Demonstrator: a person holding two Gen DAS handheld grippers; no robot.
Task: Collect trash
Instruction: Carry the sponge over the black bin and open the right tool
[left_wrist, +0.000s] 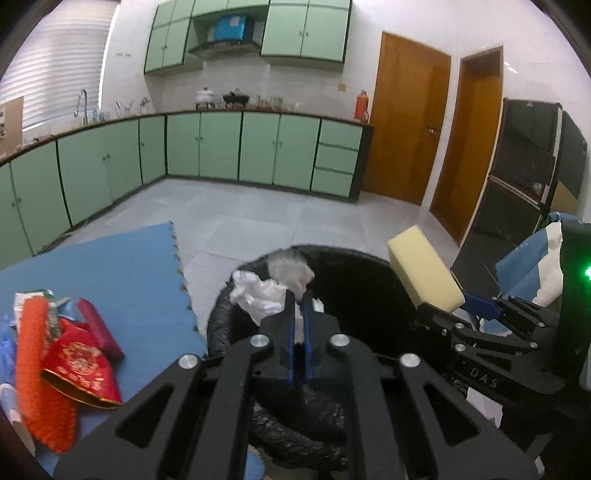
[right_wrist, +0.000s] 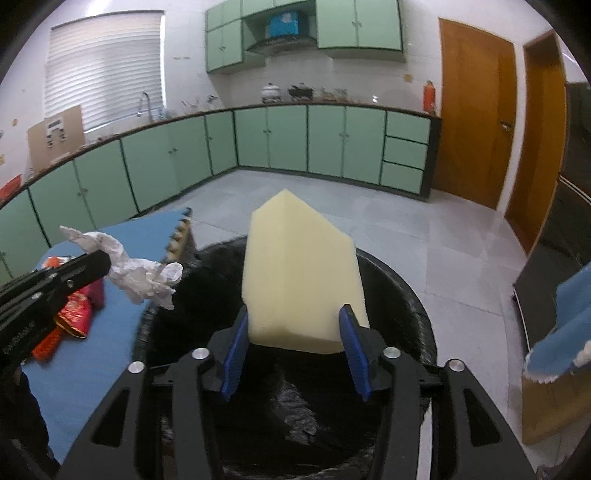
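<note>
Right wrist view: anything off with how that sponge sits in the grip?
Yes. The yellow sponge sits skewed between the right gripper fingers, pinched only at its lower corner, most of it jutting above the black-lined bin. The hold looks shallow; it could slip.

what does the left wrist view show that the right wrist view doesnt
Only the left wrist view: the black fridge on the right and the orange brush on the mat.

Only the right wrist view: the cardboard box on the counter and the full window blind.

Both: the left hand-held gripper shut on tissue, the right hand-held gripper shut on a sponge, the bin, the blue mat and the red packet.
</note>
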